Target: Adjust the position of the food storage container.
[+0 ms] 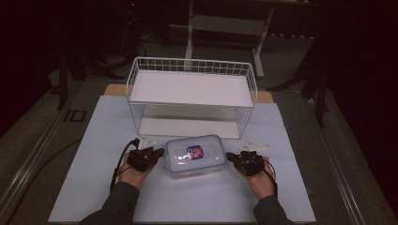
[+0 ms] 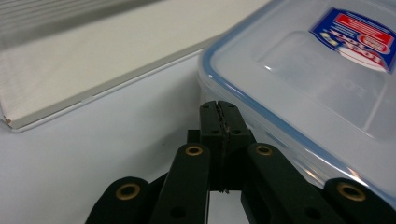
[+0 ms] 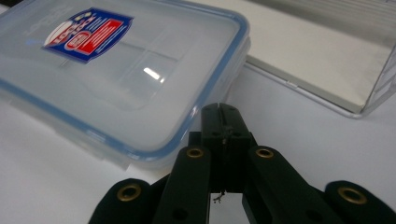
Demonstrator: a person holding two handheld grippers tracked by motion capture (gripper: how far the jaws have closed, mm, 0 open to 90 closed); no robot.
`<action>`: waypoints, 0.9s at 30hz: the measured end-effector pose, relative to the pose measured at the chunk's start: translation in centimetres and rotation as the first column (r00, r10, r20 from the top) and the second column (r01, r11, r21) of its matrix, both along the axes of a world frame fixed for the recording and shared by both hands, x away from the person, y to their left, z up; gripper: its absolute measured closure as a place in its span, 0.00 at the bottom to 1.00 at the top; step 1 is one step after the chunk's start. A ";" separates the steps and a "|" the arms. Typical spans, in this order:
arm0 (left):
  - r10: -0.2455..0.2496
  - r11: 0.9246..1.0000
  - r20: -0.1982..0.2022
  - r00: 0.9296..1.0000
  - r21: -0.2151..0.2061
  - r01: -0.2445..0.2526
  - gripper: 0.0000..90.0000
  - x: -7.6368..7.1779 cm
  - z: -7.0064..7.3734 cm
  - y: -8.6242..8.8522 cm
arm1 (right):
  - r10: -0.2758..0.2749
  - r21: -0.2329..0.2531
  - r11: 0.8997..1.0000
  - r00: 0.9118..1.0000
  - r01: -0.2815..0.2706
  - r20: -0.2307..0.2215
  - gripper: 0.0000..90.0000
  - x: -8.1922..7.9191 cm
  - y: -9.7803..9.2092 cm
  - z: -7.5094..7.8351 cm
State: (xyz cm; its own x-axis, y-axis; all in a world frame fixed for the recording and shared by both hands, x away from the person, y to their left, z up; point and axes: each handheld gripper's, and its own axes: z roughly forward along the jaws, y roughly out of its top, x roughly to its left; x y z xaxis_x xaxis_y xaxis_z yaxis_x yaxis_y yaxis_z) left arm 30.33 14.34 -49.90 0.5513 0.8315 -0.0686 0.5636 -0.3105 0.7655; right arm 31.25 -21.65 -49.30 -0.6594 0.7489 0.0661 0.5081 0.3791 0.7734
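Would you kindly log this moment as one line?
left gripper: shut, beside container | right gripper: shut, beside container | wire rack: behind

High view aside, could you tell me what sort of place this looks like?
Probably a lab or recording workspace rather than a home: a white mat covers the table, with just a white wire rack and a lidded plastic container laid out, and a bare desk frame stands in the dark room behind.

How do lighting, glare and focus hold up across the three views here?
High view: room dark, the white mat evenly lit, wire rack a little washed out. Left gripper view: container lid sharp at its label, rack base soft toward the top. Right gripper view: a small glare spot on the lid, far background blurred.
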 end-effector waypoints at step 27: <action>0.040 0.995 -0.038 0.998 -0.090 -0.044 0.85 -0.4 -0.6 3.1 | 0.121 0.053 0.992 0.992 -0.118 -0.046 0.91 -1.7 0.7 0.1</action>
State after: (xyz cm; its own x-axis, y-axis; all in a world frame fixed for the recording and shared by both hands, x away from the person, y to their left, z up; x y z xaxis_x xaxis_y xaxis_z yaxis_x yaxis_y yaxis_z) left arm 29.93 17.45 -50.48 0.5116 0.8433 -0.1647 0.6028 -0.2157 0.7682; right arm 29.60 -20.94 -49.24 -0.7389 0.6600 0.1359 0.4994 0.4010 0.7680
